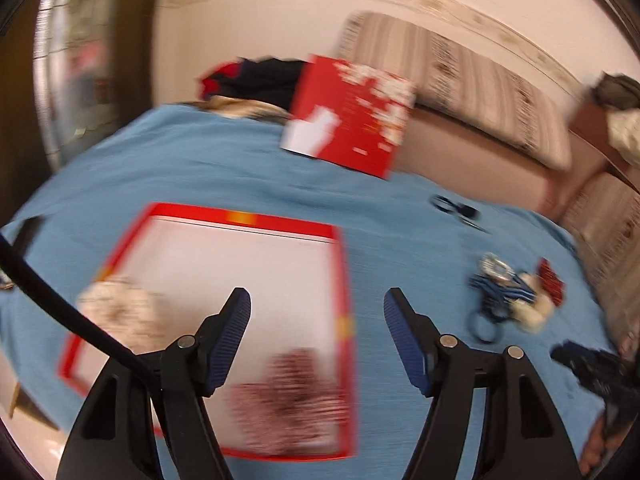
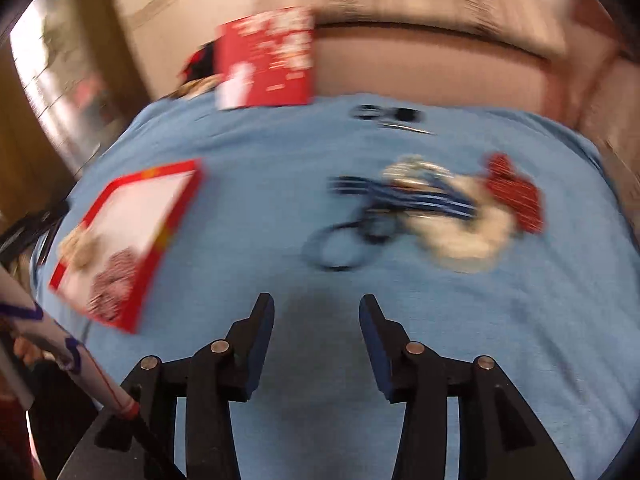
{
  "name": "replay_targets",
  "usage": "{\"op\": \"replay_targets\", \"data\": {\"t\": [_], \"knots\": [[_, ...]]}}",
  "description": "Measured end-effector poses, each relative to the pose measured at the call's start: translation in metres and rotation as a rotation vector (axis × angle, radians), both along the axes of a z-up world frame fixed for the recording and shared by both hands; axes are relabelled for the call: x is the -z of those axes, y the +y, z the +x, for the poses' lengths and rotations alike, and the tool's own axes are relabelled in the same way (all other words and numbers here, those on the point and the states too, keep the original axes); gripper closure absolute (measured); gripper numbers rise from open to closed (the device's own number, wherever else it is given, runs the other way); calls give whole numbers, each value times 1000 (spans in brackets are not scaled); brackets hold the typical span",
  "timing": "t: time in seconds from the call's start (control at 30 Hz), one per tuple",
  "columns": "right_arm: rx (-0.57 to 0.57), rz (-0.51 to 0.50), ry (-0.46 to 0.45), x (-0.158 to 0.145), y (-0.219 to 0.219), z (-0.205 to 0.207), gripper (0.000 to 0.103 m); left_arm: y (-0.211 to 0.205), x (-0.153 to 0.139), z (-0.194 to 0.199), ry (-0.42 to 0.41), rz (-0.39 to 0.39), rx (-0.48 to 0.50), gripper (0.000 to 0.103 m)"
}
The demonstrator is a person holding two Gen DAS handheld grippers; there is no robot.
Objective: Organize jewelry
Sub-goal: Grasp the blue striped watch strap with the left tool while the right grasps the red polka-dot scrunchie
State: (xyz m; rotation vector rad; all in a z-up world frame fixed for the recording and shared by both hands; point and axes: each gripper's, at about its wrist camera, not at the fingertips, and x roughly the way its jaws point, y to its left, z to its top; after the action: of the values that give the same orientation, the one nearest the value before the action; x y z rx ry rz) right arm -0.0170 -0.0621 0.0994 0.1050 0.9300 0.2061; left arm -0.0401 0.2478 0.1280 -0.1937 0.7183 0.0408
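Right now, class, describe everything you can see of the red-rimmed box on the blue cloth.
The box is shallow and rectangular, with a bright red rim and a white floor; it looks like cardboard. It lies flat and open on the blue cloth. Inside it are a cream bead cluster and a dark red bead cluster; blur hides finer detail. Neither hand-held gripper touches it.

Black frames, blue pads, silver pivots on both grippers.

Left gripper (image 1: pixel 317 304): 2 black plastic arms w/ triangular cutouts, ribbed dark-blue pads (image 1: pixel 235 336), 3 round silver screws (image 1: pixel 448 341) visible at the pivots, a black cable (image 1: pixel 60 304) running diag. across its left side. Right gripper (image 2: pixel 317 308): same black build, smooth-looking blue pads (image 2: pixel 262 344) (blurred), 4 silver screws (image 2: pixel 219 346). Bit of bare skin (image 1: pixel 600 444) at lower right edge of left view.
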Motion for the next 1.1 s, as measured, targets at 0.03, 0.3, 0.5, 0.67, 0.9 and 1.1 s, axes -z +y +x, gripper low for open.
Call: {"op": "replay_targets", "data": {"t": [0.03,0.3,0.5,0.67,0.9,1.1], "knots": [[37,3,-1,2,-16,3,55,-12,3,8,16,-8,21,35],[202,52,-8,15,-97,27,54,-99,33,62,126,-13,182,35],[223,122,9,28,-124,50,53,-138,48,91,177,-57,263,35],[181,137,53,46,-118,56,53,-160,59,115,209,-108,293,35],[232,138,12,44,-127,60,53,-164,76,164,241,-176,285,34],[291,159,-15,39,-147,60,53,-174,88,200,263,-198,426,33]]}}
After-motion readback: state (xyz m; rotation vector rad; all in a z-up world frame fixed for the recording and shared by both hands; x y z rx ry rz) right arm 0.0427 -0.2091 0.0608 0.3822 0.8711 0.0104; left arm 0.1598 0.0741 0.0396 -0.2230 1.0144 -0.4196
